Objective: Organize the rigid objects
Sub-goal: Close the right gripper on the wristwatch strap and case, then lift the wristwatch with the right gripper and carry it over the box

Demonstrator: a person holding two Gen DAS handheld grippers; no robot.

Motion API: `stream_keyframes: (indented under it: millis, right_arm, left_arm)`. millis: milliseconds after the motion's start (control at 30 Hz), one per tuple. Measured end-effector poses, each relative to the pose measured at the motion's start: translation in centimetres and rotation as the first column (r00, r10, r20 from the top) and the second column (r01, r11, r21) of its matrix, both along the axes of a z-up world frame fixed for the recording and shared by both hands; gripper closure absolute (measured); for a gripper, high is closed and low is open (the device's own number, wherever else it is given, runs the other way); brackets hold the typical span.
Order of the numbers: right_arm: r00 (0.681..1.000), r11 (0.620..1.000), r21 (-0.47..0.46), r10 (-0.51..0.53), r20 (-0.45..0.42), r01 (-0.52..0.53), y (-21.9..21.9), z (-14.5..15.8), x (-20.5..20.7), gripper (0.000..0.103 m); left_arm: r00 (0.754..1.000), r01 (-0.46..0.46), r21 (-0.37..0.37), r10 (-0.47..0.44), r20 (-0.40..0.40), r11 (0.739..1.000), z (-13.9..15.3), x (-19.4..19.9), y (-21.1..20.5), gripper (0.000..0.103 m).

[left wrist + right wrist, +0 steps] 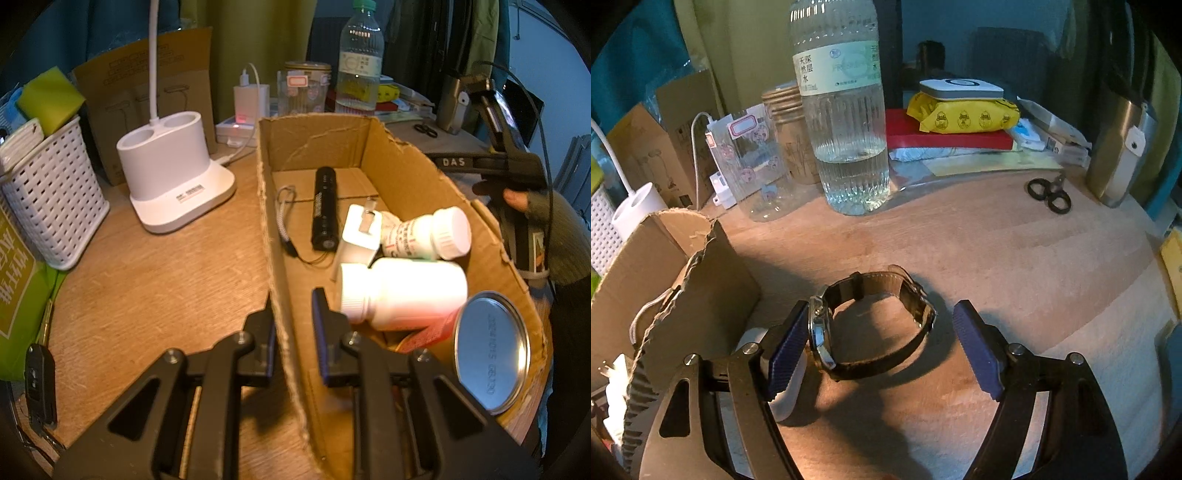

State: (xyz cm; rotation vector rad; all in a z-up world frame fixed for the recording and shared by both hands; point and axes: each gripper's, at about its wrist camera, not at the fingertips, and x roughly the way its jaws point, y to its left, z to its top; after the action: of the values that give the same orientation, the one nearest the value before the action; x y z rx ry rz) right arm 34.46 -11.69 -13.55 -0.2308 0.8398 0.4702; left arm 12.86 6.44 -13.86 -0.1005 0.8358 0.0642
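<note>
A round wooden table [1015, 258] under warm light, green curtain [258, 44] and dark clothes behind.

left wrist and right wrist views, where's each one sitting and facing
Left wrist: on the left gripper, looking down into the cardboard box, its wall clamped between the fingers; a hand shows.
Right wrist: on the right gripper, open around a wristwatch on the table.
Shared: box, water bottle.

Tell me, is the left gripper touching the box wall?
Touching. The left wrist view shows the left gripper shut on the box wall, one finger on each side.
</note>
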Motion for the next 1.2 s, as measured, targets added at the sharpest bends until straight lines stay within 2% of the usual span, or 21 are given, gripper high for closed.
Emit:
stream_keyframes:
  millis: [200, 267, 333, 733, 967, 1200]
  right_arm:
    - [1.000, 1.000, 0.008, -0.006, -0.029, 0.006, 0.1, -0.3, 1.3, 0.023]
    - [0.999, 1.000, 0.021, -0.007, -0.034, 0.008, 0.0, -0.3, 1.2, 0.031]
    - [0.999, 1.000, 0.021, -0.010, -0.030, 0.011, 0.0, -0.2, 1.0, 0.032]
    - [1.000, 1.000, 0.006, -0.009, 0.009, 0.009, 0.4, 0.4, -1.1, 0.034]
    - [0.999, 0.999, 0.043, -0.005, 0.051, 0.002, 0.1, 2.2, -2.9, 0.034]
    - [0.993, 0.996, 0.080, 0.039, 0.108, -0.048, 1.2, 4.8, -5.5, 0.034]
  left_arm:
    - [1.000, 0.000, 0.000, 0.000, 0.000, 1.000, 0.0, 0.0, 0.0, 0.085]
    - [1.000, 0.000, -0.001, 0.000, 0.000, 1.000, 0.0, 0.0, 0.0, 0.085]
    - [1.000, 0.000, -0.001, 0.000, 0.000, 1.000, 0.0, 0.0, 0.0, 0.085]
    - [1.000, 0.000, -0.001, 0.000, -0.001, 1.000, 0.0, 0.0, 0.0, 0.085]
    - [1.000, 0.000, -0.001, 0.000, -0.001, 1.000, 0.0, 0.0, 0.0, 0.085]
    - [1.000, 0.001, -0.002, -0.001, -0.001, 1.000, 0.0, 0.0, 0.0, 0.085]
